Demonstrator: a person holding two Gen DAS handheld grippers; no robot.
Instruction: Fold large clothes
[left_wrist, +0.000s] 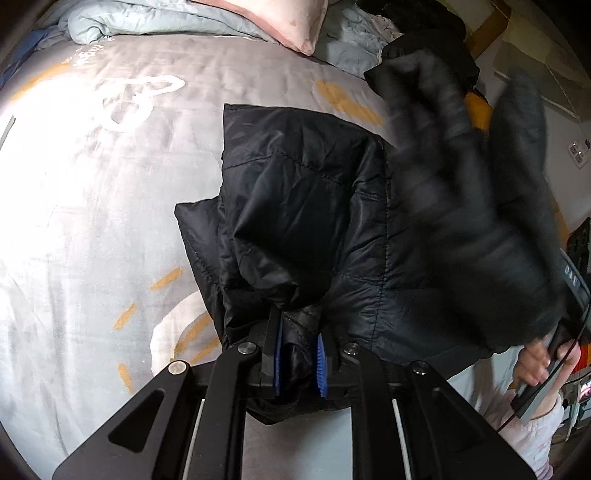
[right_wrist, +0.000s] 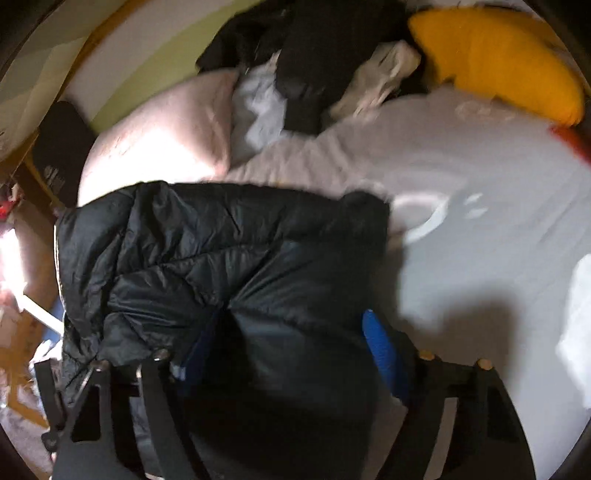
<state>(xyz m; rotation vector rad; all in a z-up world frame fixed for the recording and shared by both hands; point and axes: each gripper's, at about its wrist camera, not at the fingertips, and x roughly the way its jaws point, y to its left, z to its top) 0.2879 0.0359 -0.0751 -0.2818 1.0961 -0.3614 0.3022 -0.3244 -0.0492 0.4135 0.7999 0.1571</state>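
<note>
My left gripper (left_wrist: 297, 354) pinches jacket (left_wrist: 303, 206) hem at near edge; jacket lies on bed (left_wrist: 92, 192), long axis running far. Right gripper (right_wrist: 295, 343) jaws wide, straddling jacket bulk, not clamped.

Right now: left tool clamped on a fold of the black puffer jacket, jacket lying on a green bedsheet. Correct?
Not quite. The bedsheet is pale grey with orange and white marks, not green, as the left wrist view shows. The left tool is clamped on a fold of the black puffer jacket.
</note>
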